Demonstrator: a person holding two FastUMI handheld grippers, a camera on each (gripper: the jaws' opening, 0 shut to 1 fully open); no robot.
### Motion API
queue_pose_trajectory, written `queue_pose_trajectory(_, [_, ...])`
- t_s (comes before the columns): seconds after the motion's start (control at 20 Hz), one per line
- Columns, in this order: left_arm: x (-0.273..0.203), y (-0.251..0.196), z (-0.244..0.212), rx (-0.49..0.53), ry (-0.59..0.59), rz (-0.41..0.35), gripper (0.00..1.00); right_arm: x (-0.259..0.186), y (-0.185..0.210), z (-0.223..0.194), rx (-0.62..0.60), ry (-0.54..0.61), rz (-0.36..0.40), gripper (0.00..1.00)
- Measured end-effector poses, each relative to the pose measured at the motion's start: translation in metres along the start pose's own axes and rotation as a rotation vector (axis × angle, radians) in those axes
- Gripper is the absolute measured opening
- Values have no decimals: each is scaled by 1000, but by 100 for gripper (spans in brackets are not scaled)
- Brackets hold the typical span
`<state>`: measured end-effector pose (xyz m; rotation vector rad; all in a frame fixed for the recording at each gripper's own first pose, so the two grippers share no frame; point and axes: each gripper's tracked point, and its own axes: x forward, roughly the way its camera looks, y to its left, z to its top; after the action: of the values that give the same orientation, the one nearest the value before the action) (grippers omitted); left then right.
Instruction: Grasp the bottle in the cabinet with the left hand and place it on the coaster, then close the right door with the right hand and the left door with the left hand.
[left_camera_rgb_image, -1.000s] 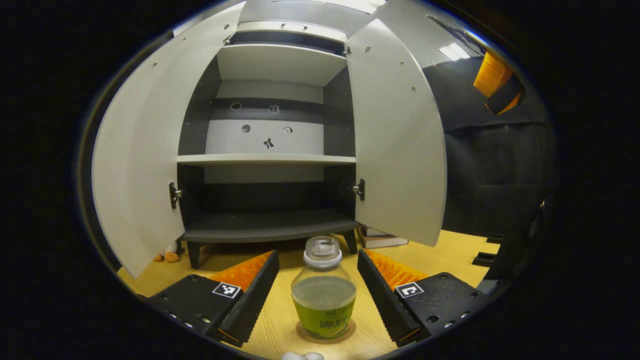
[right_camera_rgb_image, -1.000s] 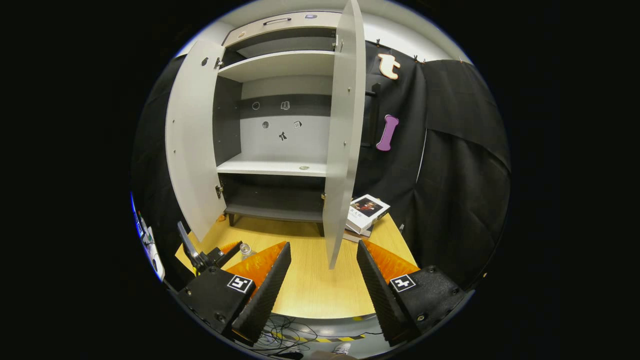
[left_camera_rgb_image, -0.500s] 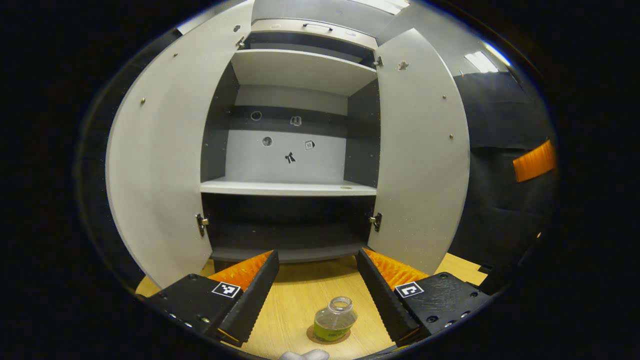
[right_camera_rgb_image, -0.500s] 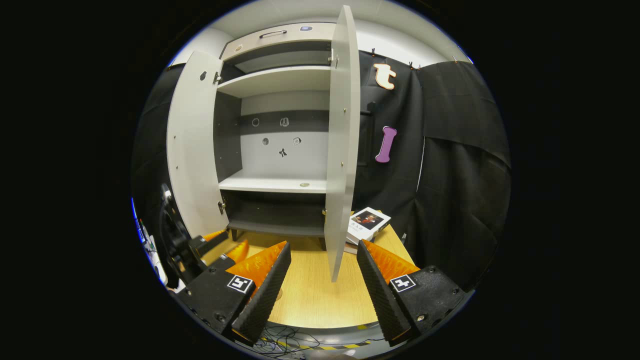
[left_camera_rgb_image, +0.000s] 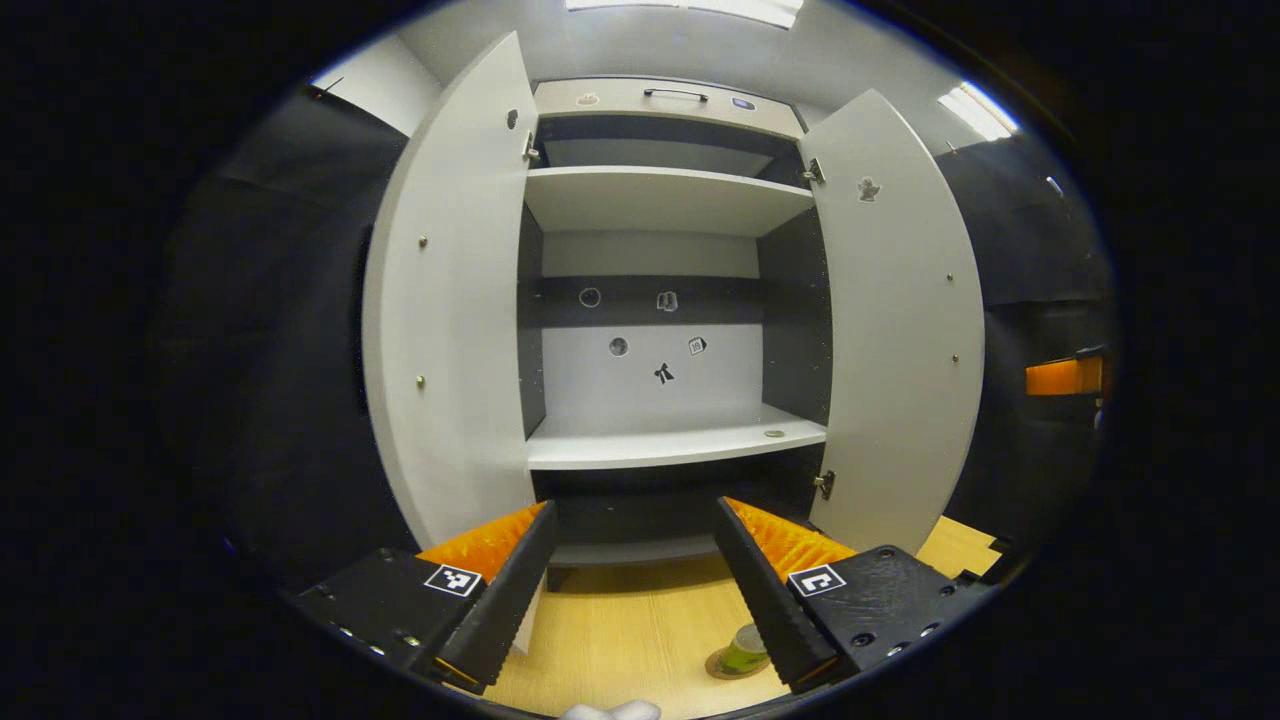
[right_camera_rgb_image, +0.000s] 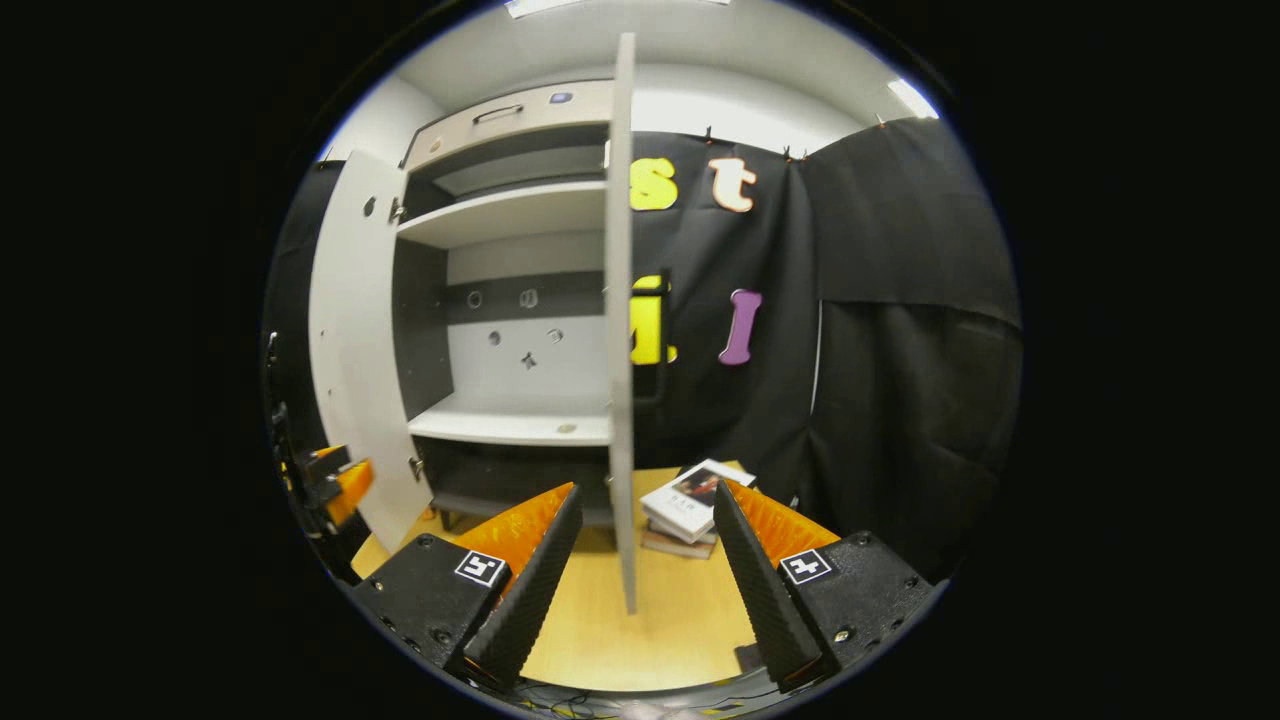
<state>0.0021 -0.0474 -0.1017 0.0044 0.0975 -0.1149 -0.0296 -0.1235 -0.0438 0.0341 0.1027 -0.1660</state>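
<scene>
Fingers of the left gripper (left_camera_rgb_image: 632, 575) are seen at the bottom of the left gripper view, spread wide with nothing held between them. Just behind the right-hand finger, at the lower middle of the frame, the bottle (left_camera_rgb_image: 745, 650) is seen standing on the coaster (left_camera_rgb_image: 722, 666), partly hidden by that finger. A second ago the bottle stood large between these fingers; it has since shrunk and slid to the lower edge, so the left gripper has been drawn up and away from it. The placing step is therefore judged done.

Farther off, the table (left_camera_rgb_image: 620, 630) runs to the cabinet (left_camera_rgb_image: 665, 95), whose shelves are bare. The left door (left_camera_rgb_image: 450, 320) and the right door (left_camera_rgb_image: 905, 330) both stand open.

In the right gripper view, the right gripper (right_camera_rgb_image: 640, 570) is seen at the bottom, its fingers also spread and empty. The right door (right_camera_rgb_image: 622, 330) is met edge-on, rising through the middle of the frame above the gap between the fingers. A second ago this edge lay right of centre; it has been brought nearer the centre line, so the right gripper has been shifted toward it. No contact with the door can be made out. Closing the right door is judged the step in hand. Books (right_camera_rgb_image: 695, 505) lie on the table beyond, right of the door. The left gripper (right_camera_rgb_image: 335, 480) shows at the left edge of this frame.
</scene>
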Motion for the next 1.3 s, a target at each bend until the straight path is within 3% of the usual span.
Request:
queue_pose_trajectory(0.2, [-30, 10, 8, 2, -12, 44, 95, 22, -45, 24, 0, -32, -23, 82])
queue_pose_trajectory(0.5, [-54, -26, 20, -39, -11, 67, 95, 75, -100, 65, 36, -64, -8, 82])
queue_pose_trajectory(0.9, [-59, -81, 33, -54, -7, 121, 96, 128, -70, 79, 52, -51, 224, 82])
queue_pose_trajectory(1.15, [-68, -97, 38, -49, -4, 175, 95, 131, -32, 85, 67, -36, 414, 82])
queue_pose_trajectory(1.3, [-75, -103, 34, -42, 11, 205, 95, 133, -26, 87, 36, -39, 434, 80])
